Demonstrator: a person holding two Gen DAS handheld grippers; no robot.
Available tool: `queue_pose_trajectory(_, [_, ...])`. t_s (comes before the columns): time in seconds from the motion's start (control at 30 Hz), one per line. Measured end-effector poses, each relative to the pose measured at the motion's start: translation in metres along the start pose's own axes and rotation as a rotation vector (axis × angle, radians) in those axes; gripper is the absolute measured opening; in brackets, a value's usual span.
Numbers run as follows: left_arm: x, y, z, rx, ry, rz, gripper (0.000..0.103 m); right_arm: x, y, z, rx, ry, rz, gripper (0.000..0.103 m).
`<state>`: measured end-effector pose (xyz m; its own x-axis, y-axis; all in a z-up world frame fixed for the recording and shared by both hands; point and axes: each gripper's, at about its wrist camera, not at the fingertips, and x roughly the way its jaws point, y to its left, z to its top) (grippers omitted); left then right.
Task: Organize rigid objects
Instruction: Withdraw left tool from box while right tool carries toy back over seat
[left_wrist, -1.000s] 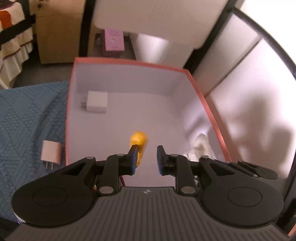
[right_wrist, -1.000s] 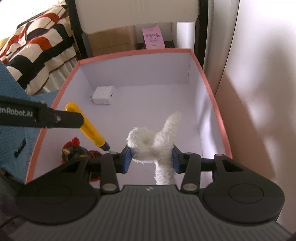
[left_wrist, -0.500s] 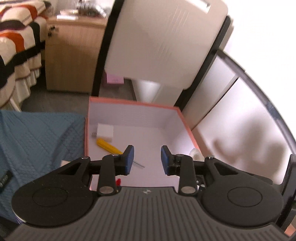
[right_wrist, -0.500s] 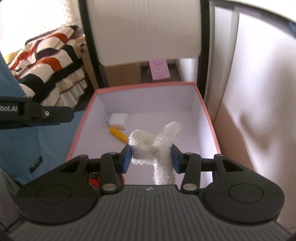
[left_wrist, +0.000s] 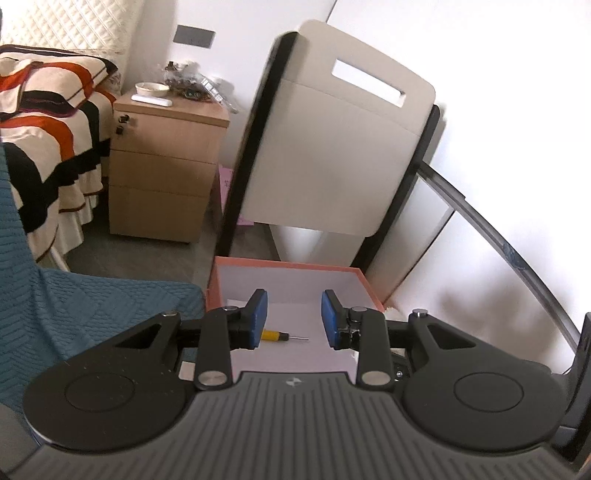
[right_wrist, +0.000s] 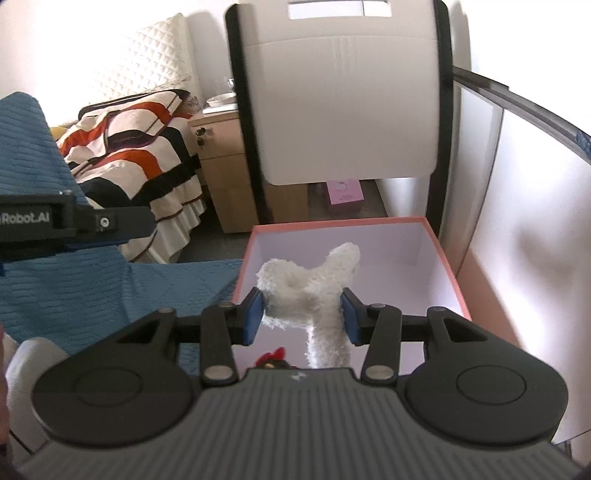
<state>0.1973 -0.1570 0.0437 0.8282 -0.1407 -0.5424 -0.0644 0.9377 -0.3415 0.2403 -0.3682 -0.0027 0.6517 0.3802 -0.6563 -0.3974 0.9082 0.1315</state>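
Observation:
A pink-rimmed box (left_wrist: 288, 263) with a white inside stands on the floor. A yellow-handled screwdriver (left_wrist: 273, 335) lies on its bottom. My left gripper (left_wrist: 293, 319) hangs above the box, open, with nothing between its blue pads. My right gripper (right_wrist: 301, 315) is shut on a white fluffy plush piece (right_wrist: 306, 288), held up over the box (right_wrist: 448, 269), its tail hanging down. A small red and black toy (right_wrist: 273, 360) peeks out below the right fingers. The left gripper's arm (right_wrist: 74, 221) shows at the left in the right wrist view.
A blue quilted cloth (left_wrist: 92, 306) lies left of the box. Behind it are a wooden drawer cabinet (left_wrist: 162, 166) and a bed with a striped blanket (left_wrist: 44, 122). A white panel with black edges (left_wrist: 332, 155) stands behind the box, and a pink carton (right_wrist: 345, 192) lies under it.
The left gripper let go of the yellow screwdriver, which now lies in the box. Both grippers rose and drew back from the box. The right one lifted the white plush piece.

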Motion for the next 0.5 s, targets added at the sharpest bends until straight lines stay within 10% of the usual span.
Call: queue_pose_trajectory(0.5, [-0.020, 0.090, -0.050, -0.034, -0.003, 0.065, 0.037, 0.019, 0.067, -0.041, -0.024, 0.011, 0.039, 0.048])
